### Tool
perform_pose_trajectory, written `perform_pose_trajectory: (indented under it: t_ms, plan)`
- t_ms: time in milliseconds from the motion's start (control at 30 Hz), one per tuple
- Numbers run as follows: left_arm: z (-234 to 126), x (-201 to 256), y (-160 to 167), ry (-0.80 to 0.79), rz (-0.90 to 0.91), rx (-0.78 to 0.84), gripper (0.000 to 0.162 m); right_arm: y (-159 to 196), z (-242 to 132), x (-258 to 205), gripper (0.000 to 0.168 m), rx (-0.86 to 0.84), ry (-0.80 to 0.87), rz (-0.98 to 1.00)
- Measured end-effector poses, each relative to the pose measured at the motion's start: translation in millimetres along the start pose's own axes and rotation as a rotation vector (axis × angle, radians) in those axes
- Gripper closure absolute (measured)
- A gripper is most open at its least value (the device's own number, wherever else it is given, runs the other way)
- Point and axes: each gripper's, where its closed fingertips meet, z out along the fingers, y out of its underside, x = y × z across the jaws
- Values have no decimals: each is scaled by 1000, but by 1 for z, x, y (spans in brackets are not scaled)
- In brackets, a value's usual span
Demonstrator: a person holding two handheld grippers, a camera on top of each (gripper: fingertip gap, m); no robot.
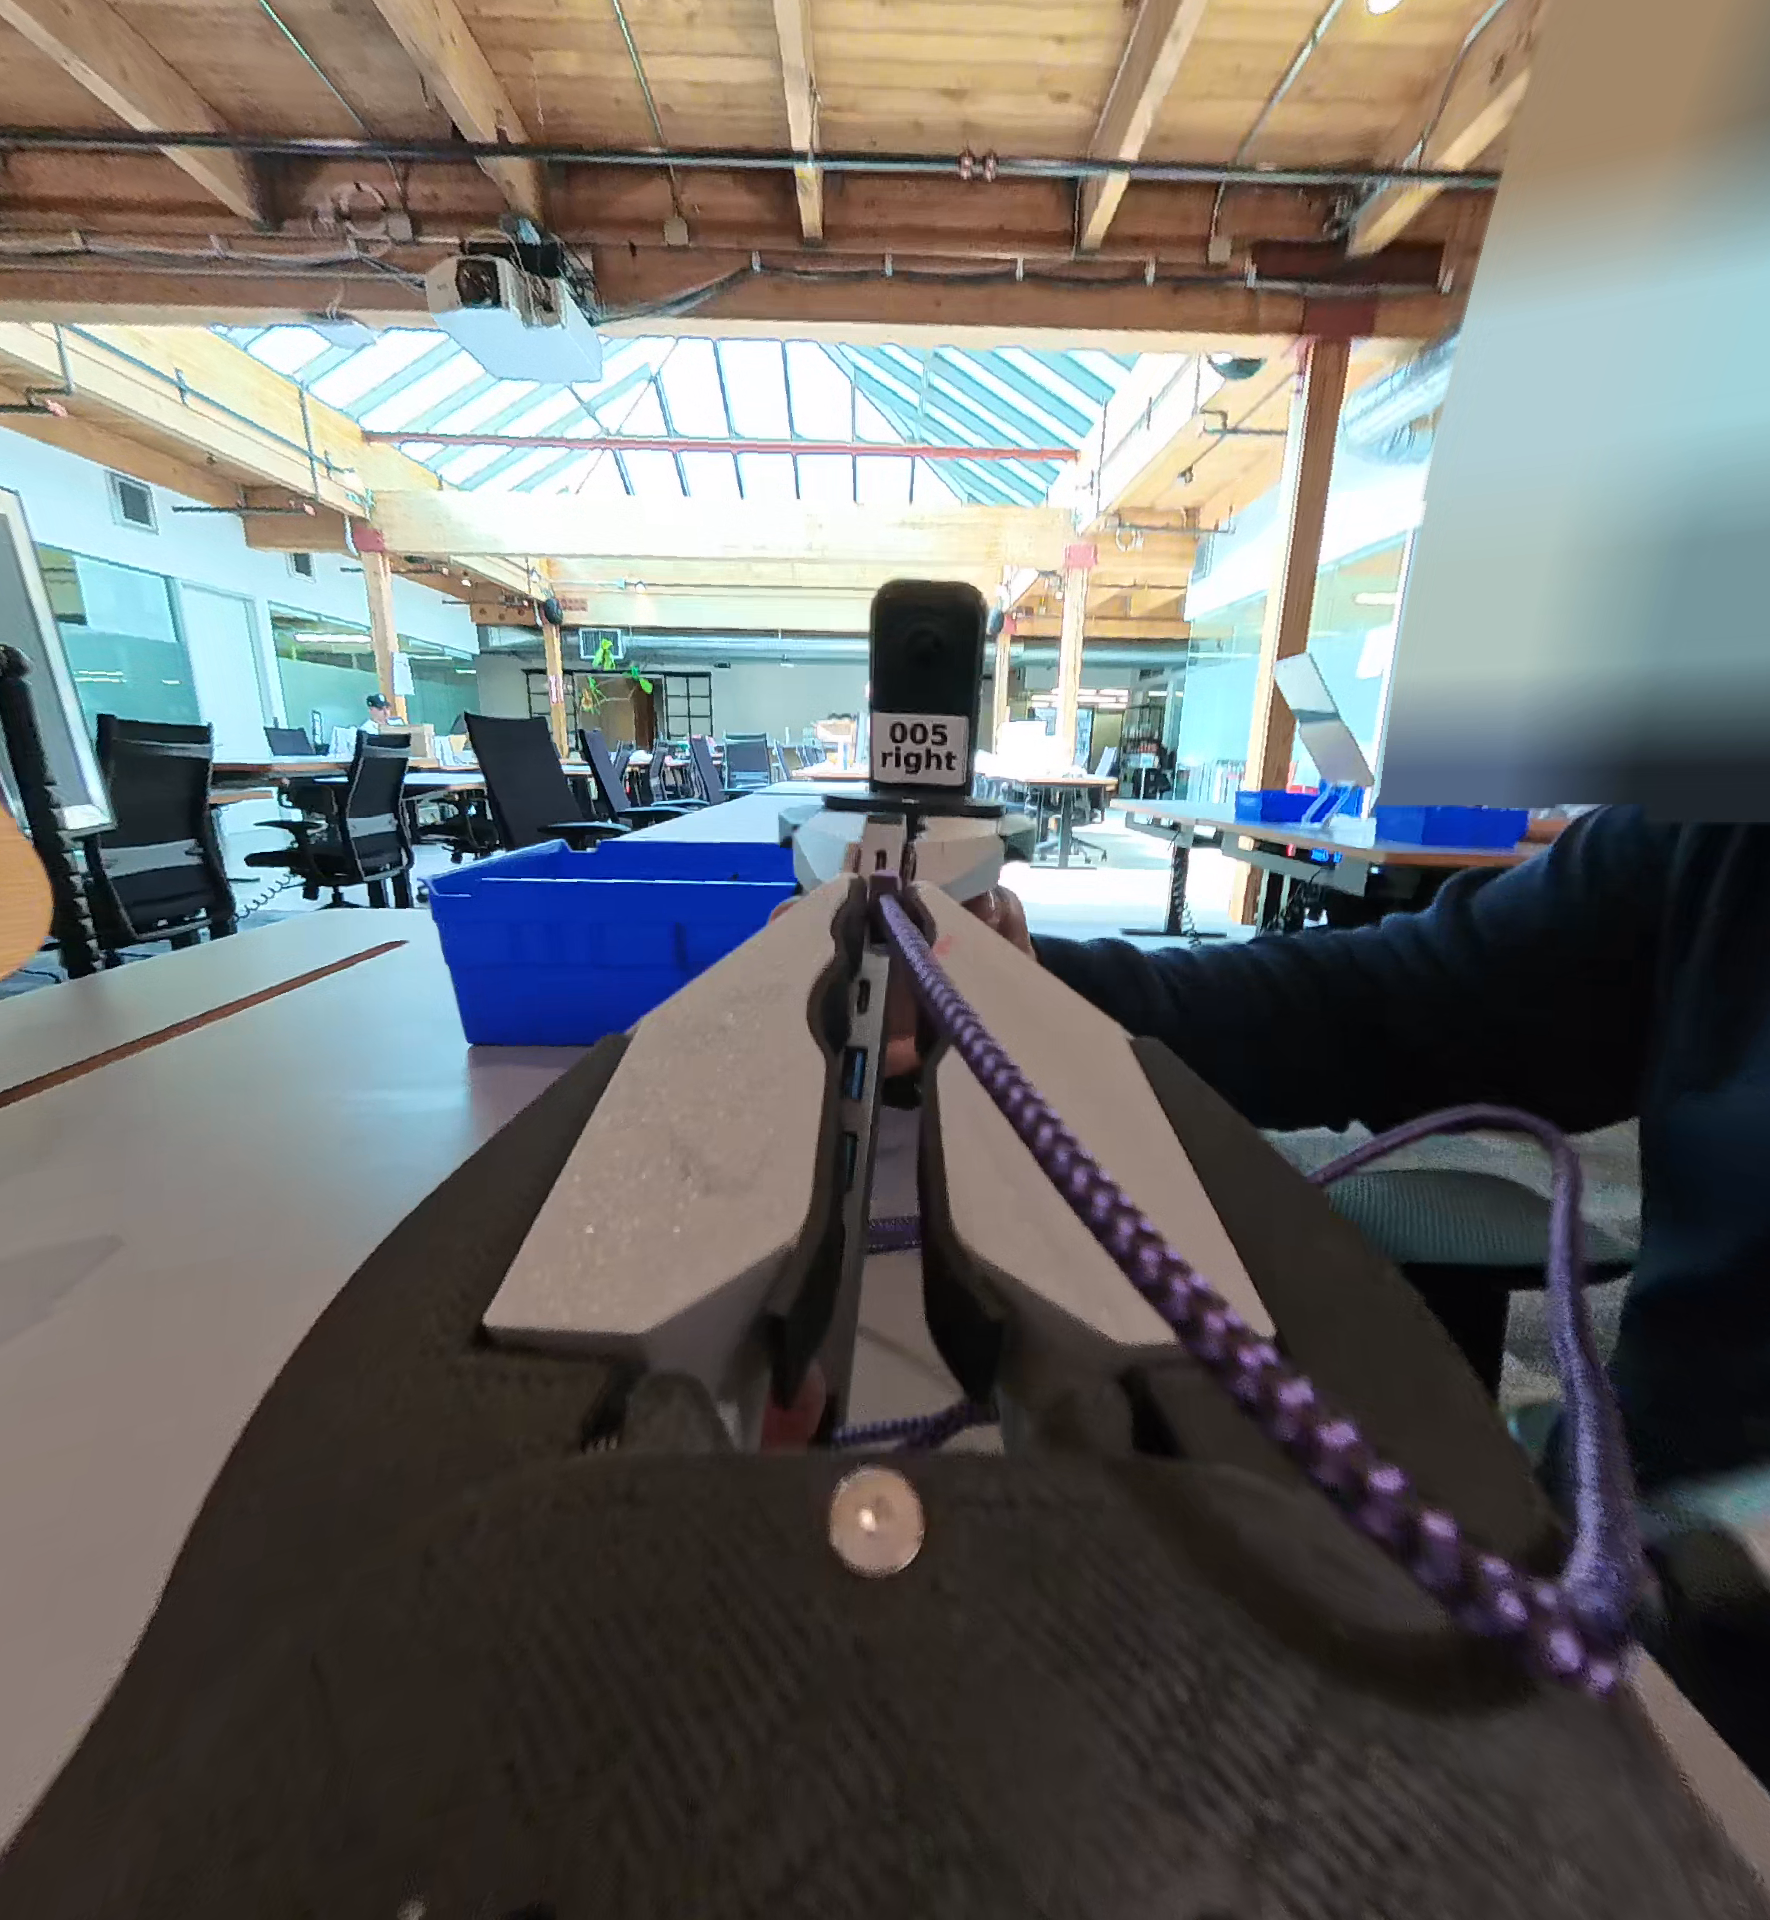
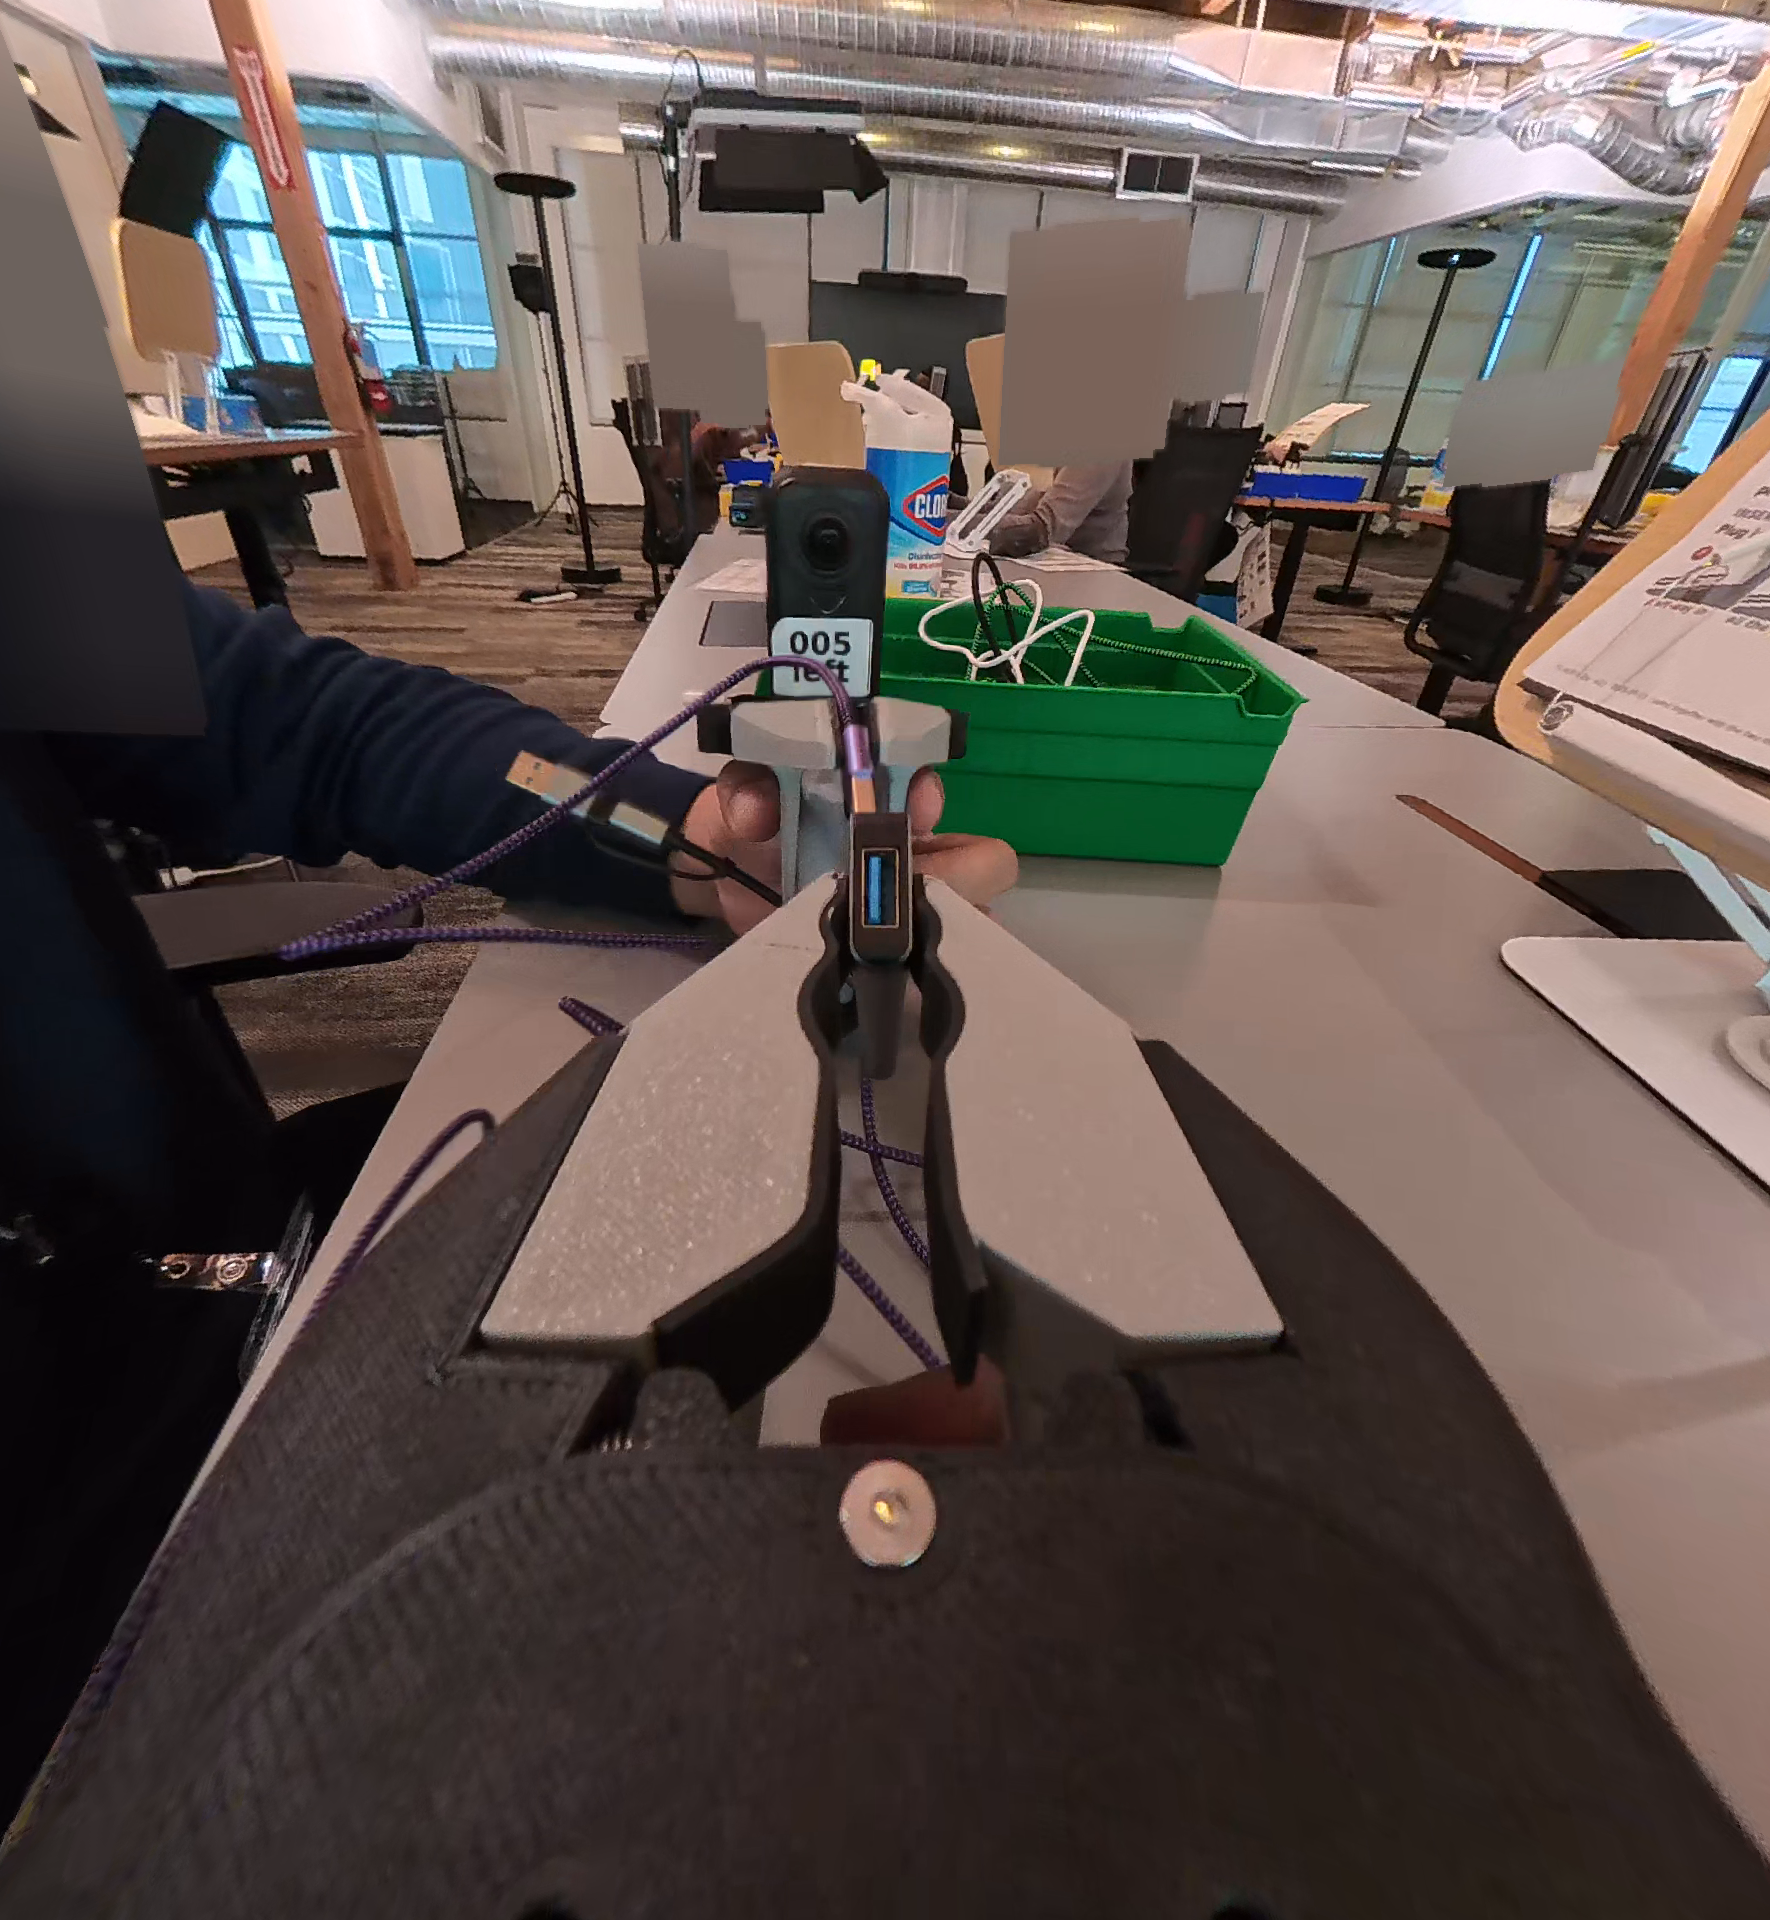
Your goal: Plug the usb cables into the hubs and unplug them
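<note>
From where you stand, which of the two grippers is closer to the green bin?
Left. The left gripper, holding the purple cable, sits just in front of the green bin; the right gripper, clamping the hub, faces it from farther back.

Slim dark grey hub [image 2: 881, 904], held edge-up above the desk, blue port facing right wrist view. Purple braided cable [image 1: 1120, 1174]: plug [image 2: 860, 774] seated in hub's top edge, slack looping down.

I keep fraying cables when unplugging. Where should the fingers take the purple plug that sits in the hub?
By its rigid purple housing, above the metal tip, not the braided cable. Come from the end away from the hub and pinch across the housing, so the pull runs along the plug's axis.
</note>
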Motion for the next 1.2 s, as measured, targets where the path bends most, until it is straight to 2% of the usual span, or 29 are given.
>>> perform_pose_trajectory:
  t_ms: [433,800,1200]
  plan:
    - [2,-2,5,-14,17,-39,159,-1,11,-1,161,4,-42,35]
    - [1,-5,9,-62,51,-109,159,4,16,3,161,-82,-72,26]
    - [5,-4,2,-56,-17,3,159,-19,18,2,161,154,-106,161]
